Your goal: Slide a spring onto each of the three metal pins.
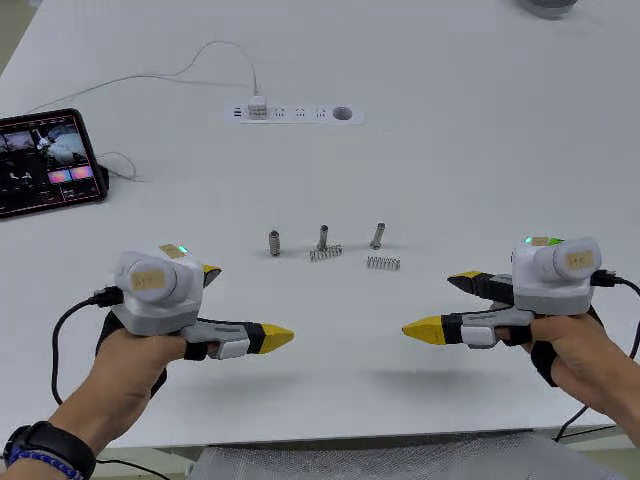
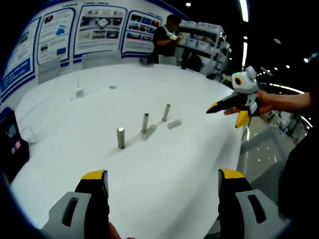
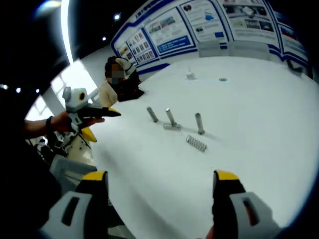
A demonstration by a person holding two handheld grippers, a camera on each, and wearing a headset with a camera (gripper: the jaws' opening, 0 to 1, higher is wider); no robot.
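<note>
**Q:** Head view first. How far along?

**Me:** One of three, by my reading. The left pin [image 1: 274, 243] looks stubbier and thicker than the others, as if a spring already sits on it. Too small to swear to. The middle pin [image 1: 323, 237] and right pin [image 1: 378, 235] stand upright and bare.

**Q:** Loose springs?

**Me:** Two, flat on the worktop [image 1: 480, 150]. The first spring [image 1: 326, 254] lies at the foot of the middle pin; touching or just beside, I cannot tell. The second spring [image 1: 383, 263] lies just in front of the right pin.

**Q:** Your grippers?

**Me:** My left gripper [image 1: 252, 303] and right gripper [image 1: 428, 304] hover near the front edge, jaws spread, nothing between them. Tips point inward toward each other, with the pins well beyond. Both gripper views agree: own jaws apart, pins and springs ahead.

**Q:** What's left, then?

**Me:** Two springs to pick up and thread, I judge. They are small and lie flat on a smooth top, so the pinch may be fiddly and they could roll.

**Q:** Surface? Room?

**Me:** White, matte. A power strip [image 1: 292, 113] at the far side, a white plug [image 1: 257, 108] in it, its cable [image 1: 170, 73] trailing left. A tablet [image 1: 45, 160], screen lit, at the left edge. Left gripper view: poster boards [image 2: 99, 27] along the wall, strip lights [image 2: 244, 10] overhead, a person [image 2: 167, 32] standing by shelving [image 2: 204, 32] at the back.
</note>
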